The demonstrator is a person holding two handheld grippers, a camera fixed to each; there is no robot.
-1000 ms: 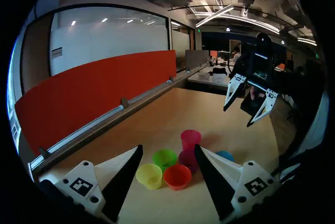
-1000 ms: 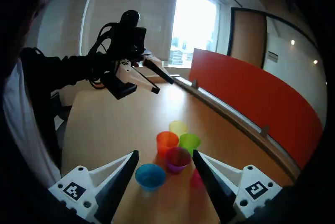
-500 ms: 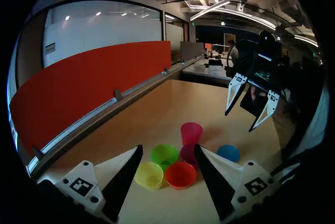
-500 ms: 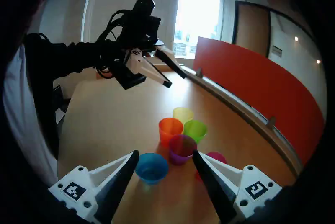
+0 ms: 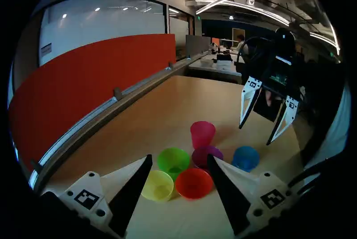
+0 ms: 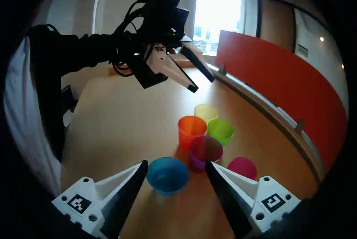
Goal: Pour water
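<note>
Holding left gripper (image 5: 179, 157) wide open and empty, raised above the wooden table (image 5: 178, 100), fingers angled down toward the cups, with a dark sleeve (image 6: 80, 56) reaching in from the side in the right gripper view. Holding right gripper (image 6: 175, 163) spread apart too, nothing between the fingers, lifted and tipped down near blue cup (image 6: 167, 175). Noting the cups bunched on the table between both grippers: orange cup (image 6: 192, 129), yellow cup (image 6: 206, 113), green cup (image 6: 220, 131) and purple cup (image 6: 205, 149) packed close, pink cup (image 6: 242, 167) just beside, blue cup slightly apart.

Wooden desk (image 5: 178, 105), red partition (image 5: 89, 73), bright window (image 6: 218, 6), ceiling strip lights (image 5: 250, 9).
</note>
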